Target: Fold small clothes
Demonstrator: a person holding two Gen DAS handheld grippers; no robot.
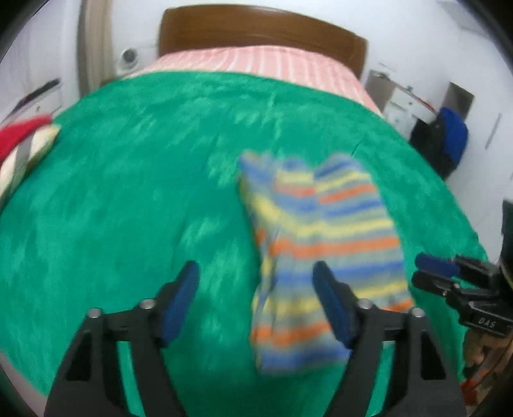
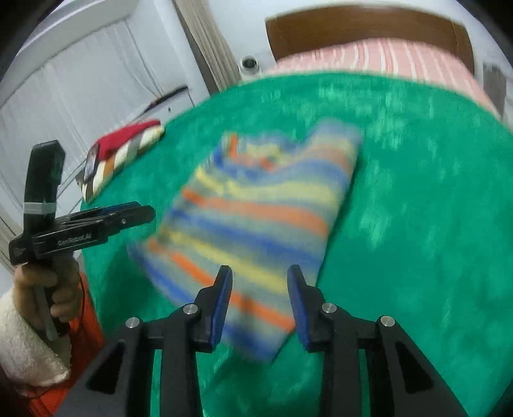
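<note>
A small knitted garment with blue, yellow and orange stripes (image 1: pixel 323 243) lies folded on the green blanket (image 1: pixel 128 192). In the left wrist view my left gripper (image 1: pixel 255 282) hovers over its left edge, jaws wide open, with nothing pressed between the pads. The right gripper (image 1: pixel 428 272) shows at the garment's right side. In the right wrist view my right gripper (image 2: pixel 260 276) stands open just above the garment's (image 2: pixel 256 218) near end, the cloth lying flat below the fingers. To the left there, a hand in a white sleeve (image 2: pixel 38 282) holds the left gripper (image 2: pixel 141 211). Both views are blurred.
A pile of red and striped clothes (image 1: pixel 22 144) (image 2: pixel 125 150) sits at the blanket's left edge. Behind the blanket are a pink striped sheet (image 1: pixel 256 61) and a wooden headboard (image 1: pixel 256 29). A blue and black bag (image 1: pixel 449 141) stands by the right wall.
</note>
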